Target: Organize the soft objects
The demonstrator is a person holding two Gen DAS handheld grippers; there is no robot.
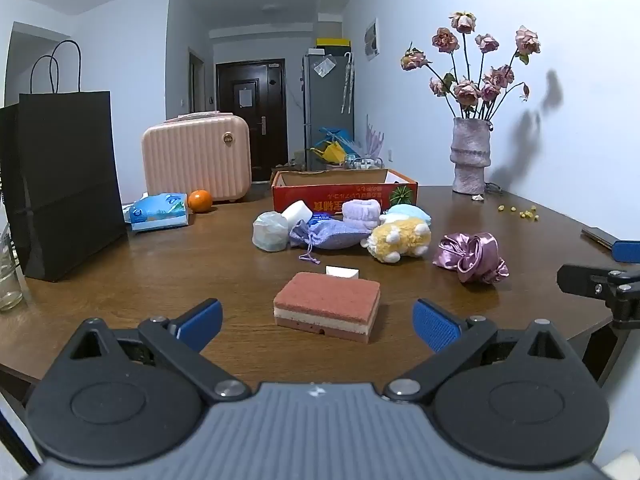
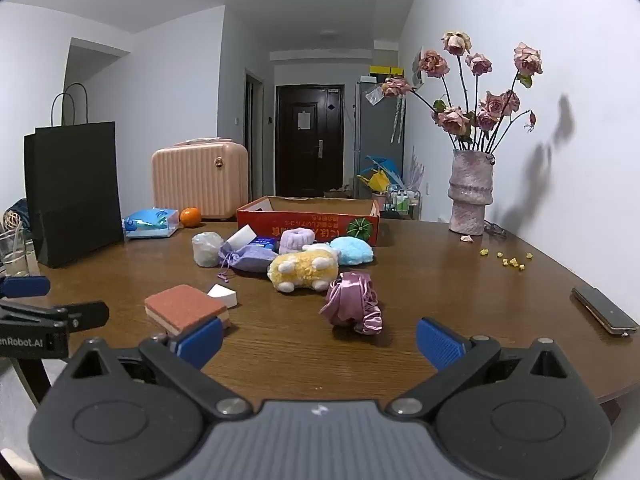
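Observation:
A pink layered sponge (image 1: pixel 327 306) lies on the wooden table (image 1: pixel 160 280) just ahead of my open, empty left gripper (image 1: pixel 318 326). Behind it are a small white wedge (image 1: pixel 342 271), a yellow plush toy (image 1: pixel 400 239), a purple drawstring pouch (image 1: pixel 332 235), a lilac fuzzy item (image 1: pixel 361 211), a pale roll (image 1: pixel 270 231) and a white block (image 1: pixel 297 212). A purple satin scrunchie (image 2: pixel 354 303) lies ahead of my open, empty right gripper (image 2: pixel 320 340). An open red cardboard box (image 2: pixel 308 218) stands behind the pile.
A black paper bag (image 1: pixel 64 184), a pink case (image 1: pixel 196 158), an orange (image 1: pixel 199 201) and a blue tissue pack (image 1: pixel 160 210) stand at the left. A vase of dried roses (image 2: pixel 470 192), yellow crumbs (image 2: pixel 506 260) and a phone (image 2: pixel 604 309) are at the right.

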